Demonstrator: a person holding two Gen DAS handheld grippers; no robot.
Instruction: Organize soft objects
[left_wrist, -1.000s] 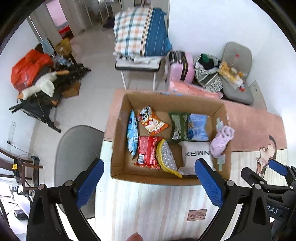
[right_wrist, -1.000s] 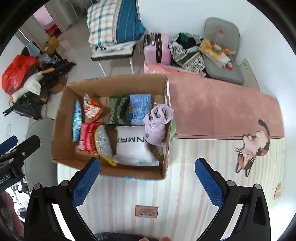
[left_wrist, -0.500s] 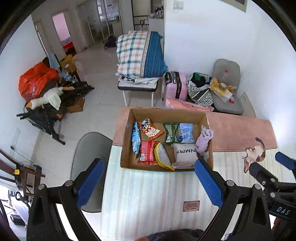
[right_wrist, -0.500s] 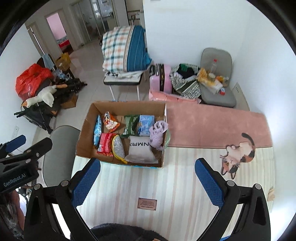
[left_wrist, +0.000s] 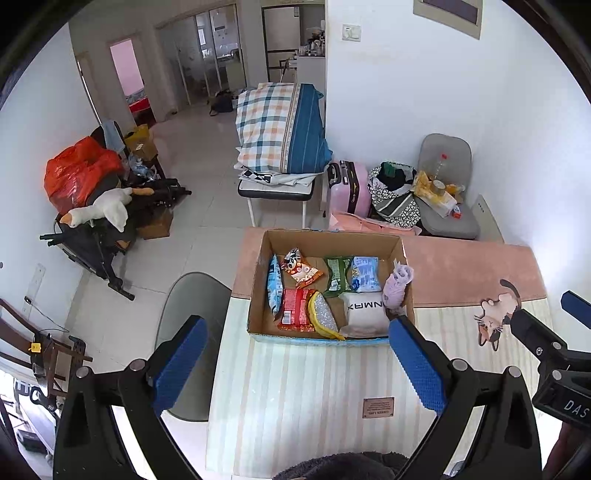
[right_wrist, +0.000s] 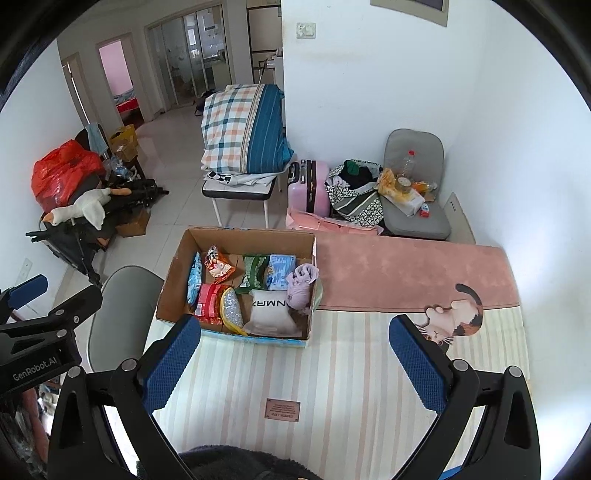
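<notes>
Left wrist view: left gripper's near finger (left_wrist: 415, 363) hides the near right corner of the cardboard box (left_wrist: 400, 251) and part of the white pillow (left_wrist: 364, 314). Brown label (right_wrist: 282, 409) on the striped mat: print too small to read. Dark fuzzy object (right_wrist: 236, 463) cut off by the bottom edge.

The cardboard box (right_wrist: 236, 236) sits on the table (right_wrist: 332, 369); pillow (right_wrist: 269, 314) lies inside it.

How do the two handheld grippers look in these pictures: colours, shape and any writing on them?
Both are alike: black angular frames with silver bolts, ending in two blue pads with a fine dotted texture. The left gripper shows white "GenRobot.AI" lettering on its black body in the right wrist view. The right gripper shows white letters "DAS" on its body in the left wrist view. No cables or sleeves are clearly visible.
</notes>
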